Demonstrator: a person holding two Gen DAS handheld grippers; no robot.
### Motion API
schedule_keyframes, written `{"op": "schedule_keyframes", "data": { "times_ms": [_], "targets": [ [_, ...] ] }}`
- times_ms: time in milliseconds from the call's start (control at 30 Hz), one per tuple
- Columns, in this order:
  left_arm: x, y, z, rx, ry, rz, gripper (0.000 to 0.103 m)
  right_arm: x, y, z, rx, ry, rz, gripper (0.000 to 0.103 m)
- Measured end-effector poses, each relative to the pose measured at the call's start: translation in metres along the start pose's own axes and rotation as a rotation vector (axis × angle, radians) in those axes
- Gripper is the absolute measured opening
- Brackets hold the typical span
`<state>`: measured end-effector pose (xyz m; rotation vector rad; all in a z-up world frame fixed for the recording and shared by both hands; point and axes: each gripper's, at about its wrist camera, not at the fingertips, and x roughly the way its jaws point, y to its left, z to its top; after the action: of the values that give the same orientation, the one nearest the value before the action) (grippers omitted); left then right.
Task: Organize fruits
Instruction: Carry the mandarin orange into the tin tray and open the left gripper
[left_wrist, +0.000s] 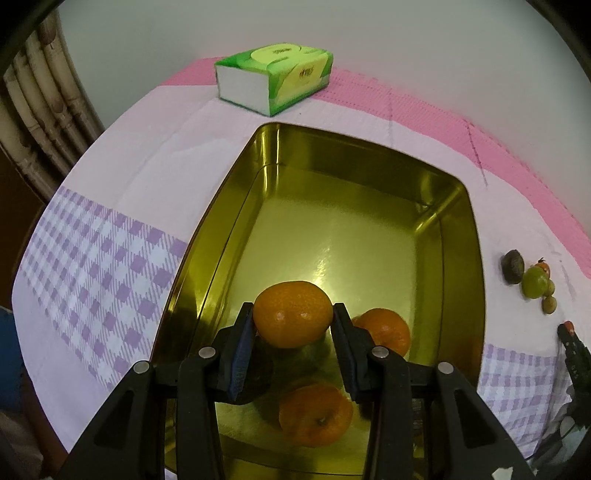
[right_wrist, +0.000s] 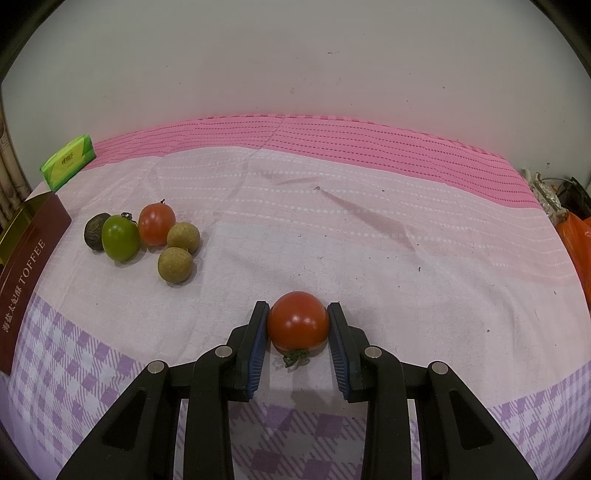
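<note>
Orange skin fills the gap of the left hand-held gripper (left_wrist: 293, 319): its blue pads are closed on a mandarin (left_wrist: 293, 314) at the fruit's widest part, and the fruit hangs above the floor of the gold tin (left_wrist: 476, 236). Two more mandarins lie on the tin's floor, one (left_wrist: 384, 330) just right of the held fruit and one (left_wrist: 315, 414) lower in view, under the jaws. To set this one down well, I would lower it toward the bare floor farther into the tin, away from both, and open only when it is almost resting, so it neither drops on the others nor rolls far on the smooth metal.

The right hand-held gripper (right_wrist: 297, 325) is closed on a red tomato (right_wrist: 298, 322) at the cloth-covered worktop (right_wrist: 332, 221), stem leaf showing beneath. A soft fruit like this likely wants a light squeeze.

Farther left on the cloth sits a loose cluster: a dark fruit (right_wrist: 95, 232), a green tomato (right_wrist: 120, 238), another red tomato (right_wrist: 156, 224) and two tan round fruits (right_wrist: 183, 238) (right_wrist: 175, 264), near the tin's dark-red side. A green tissue pack (left_wrist: 275, 77) lies beyond the tin.
</note>
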<state>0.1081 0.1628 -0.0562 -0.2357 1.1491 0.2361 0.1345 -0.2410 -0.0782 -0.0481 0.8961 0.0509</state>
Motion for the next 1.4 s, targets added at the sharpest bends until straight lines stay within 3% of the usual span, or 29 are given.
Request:
{"op": "schedule_keyframes", "data": {
  "times_ms": [700,1067,1400],
  "targets": [
    [0.013,-0.004,-0.003,0.045,0.016,0.065,0.037,0.000,0.001,0.000,-0.002,0.000,-0.002,0.033],
    [0.014,-0.002,-0.003,0.041,0.019,0.064,0.039,0.000,0.002,0.000,-0.003,-0.001,-0.003,0.033],
    [-0.006,-0.004,-0.002,0.036,-0.024,0.044,0.054,0.000,0.002,0.000,-0.004,-0.001,-0.003,0.033]
  ]
}}
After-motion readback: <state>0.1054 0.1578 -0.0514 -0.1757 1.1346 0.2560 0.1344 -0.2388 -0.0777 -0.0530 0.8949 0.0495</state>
